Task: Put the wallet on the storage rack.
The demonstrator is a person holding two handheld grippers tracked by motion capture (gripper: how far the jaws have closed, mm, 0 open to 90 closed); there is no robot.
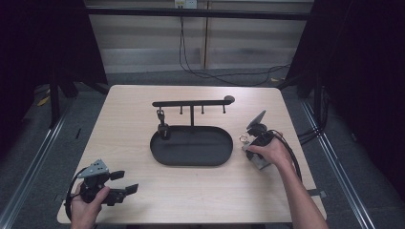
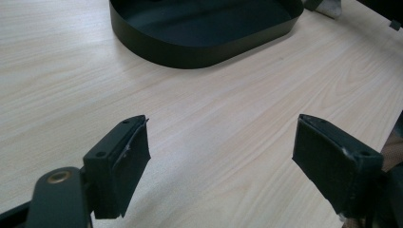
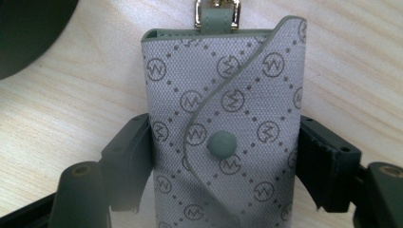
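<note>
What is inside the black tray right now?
Inside the black tray stand the rack's post and, at its left end, a small dark item hanging from a hook. The rest of its floor looks bare. The near wall hides a strip of floor.

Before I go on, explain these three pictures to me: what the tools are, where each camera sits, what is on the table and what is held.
A person sits at a wooden table with a hand-held two-jaw gripper in each hand. The high view looks down from above the person. The other two views come from cameras that ride on the grippers and look along their black jaws.

On the table stands a black oval tray with a hook rack rising from it; a small dark item hangs from one hook.

The left gripper is open with nothing between its jaws. The right gripper has a grey patterned key pouch with a snap button between its jaws, which meet the pouch's sides.
</note>
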